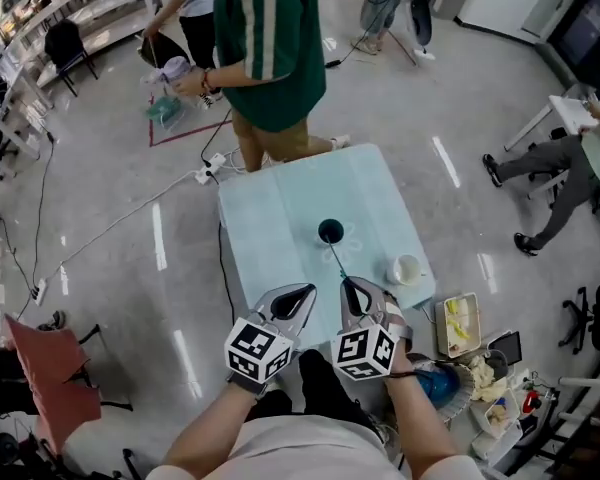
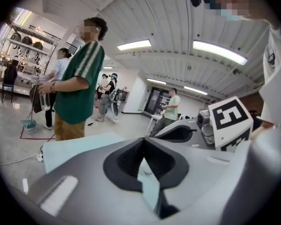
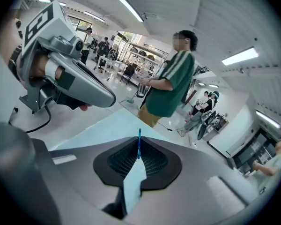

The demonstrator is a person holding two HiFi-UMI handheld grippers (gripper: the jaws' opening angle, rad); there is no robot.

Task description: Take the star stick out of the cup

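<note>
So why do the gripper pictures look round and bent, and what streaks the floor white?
Left and right gripper views: wide-angle lenses bow the ribbed white ceiling, leaving black corners. Head view: streaks on the glossy grey floor are glare, likely from ceiling light strips.

Bright ceiling strips (image 2: 219, 52), possibly soft edges

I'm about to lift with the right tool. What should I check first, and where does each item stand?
1. The right tool is shut on the stick: ok.
2. The left tool is shut, empty and off the stick: ok.
3. The dark cup is upright on the table: ok.
4. The stick is out of the dark cup: not ok, its far end reaches the mouth.
5. The white cup is away from the stick: ok.
6. The star end is free inside: cannot tell.
</note>
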